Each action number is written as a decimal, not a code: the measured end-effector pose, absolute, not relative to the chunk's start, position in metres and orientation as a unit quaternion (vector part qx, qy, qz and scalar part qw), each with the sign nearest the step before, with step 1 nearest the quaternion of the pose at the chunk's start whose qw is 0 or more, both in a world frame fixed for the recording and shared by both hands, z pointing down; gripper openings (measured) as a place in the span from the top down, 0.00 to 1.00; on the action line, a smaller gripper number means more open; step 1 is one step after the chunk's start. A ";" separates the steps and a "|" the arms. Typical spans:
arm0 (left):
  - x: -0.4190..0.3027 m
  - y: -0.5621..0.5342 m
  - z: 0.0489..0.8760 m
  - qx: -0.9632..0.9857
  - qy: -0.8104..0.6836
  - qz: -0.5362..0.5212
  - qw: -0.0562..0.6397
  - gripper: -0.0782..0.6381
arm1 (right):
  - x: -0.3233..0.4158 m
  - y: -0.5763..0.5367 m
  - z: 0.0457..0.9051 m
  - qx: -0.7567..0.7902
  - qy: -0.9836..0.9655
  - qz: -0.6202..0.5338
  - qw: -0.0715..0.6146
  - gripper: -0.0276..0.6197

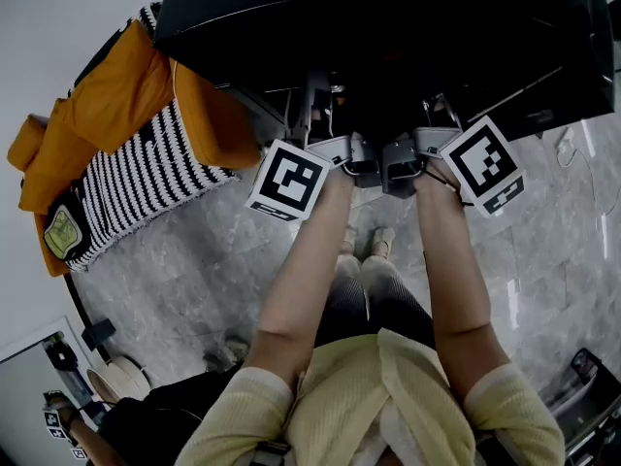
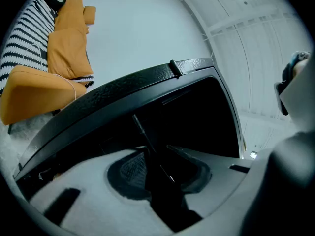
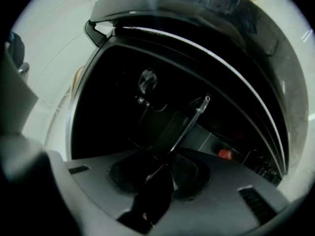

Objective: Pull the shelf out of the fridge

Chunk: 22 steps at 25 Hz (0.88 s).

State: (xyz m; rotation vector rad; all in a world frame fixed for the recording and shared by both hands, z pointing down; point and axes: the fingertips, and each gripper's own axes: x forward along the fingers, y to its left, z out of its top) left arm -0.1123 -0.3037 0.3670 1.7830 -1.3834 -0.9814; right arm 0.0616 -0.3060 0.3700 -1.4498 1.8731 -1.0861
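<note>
1. Fridge (image 1: 388, 27): black, its cavity open and dark, straight ahead of the person standing on the grey floor (image 1: 194, 270); striped and orange cushions (image 1: 126, 153) lie off to the left, well apart.
2. Left tongs (image 2: 160, 170): clenched on a thin dark edge that rises from between the pads into the cavity; I take this for the shelf (image 3: 184, 127), seen edge-on.
3. Right tongs (image 3: 165, 170): likewise clenched on the shelf's near edge; its thin panel runs up and away into the dark.
4. Key relation: the shelf lies ahead of both tongs, inside the fridge, not yet out; its front edge runs side to side across the two grips, its depth pointing away from the person.
5. Both hands sit side by side at the opening, neither clearly nearer.
6. Judgement: the pull should come straight back toward the body, both sides even, or the panel may skew and bind in its rails.
</note>
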 end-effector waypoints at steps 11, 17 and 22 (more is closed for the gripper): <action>-0.112 -0.274 0.368 0.687 -0.528 -0.367 0.339 0.74 | 0.062 -0.276 0.371 -0.539 0.691 -0.405 0.261 0.80; -0.112 -0.264 0.369 0.687 -0.525 -0.365 0.343 0.74 | 0.062 -0.266 0.371 -0.539 0.690 -0.407 0.260 0.80; -0.112 -0.255 0.370 0.688 -0.525 -0.363 0.346 0.74 | 0.062 -0.258 0.372 -0.539 0.690 -0.409 0.257 0.80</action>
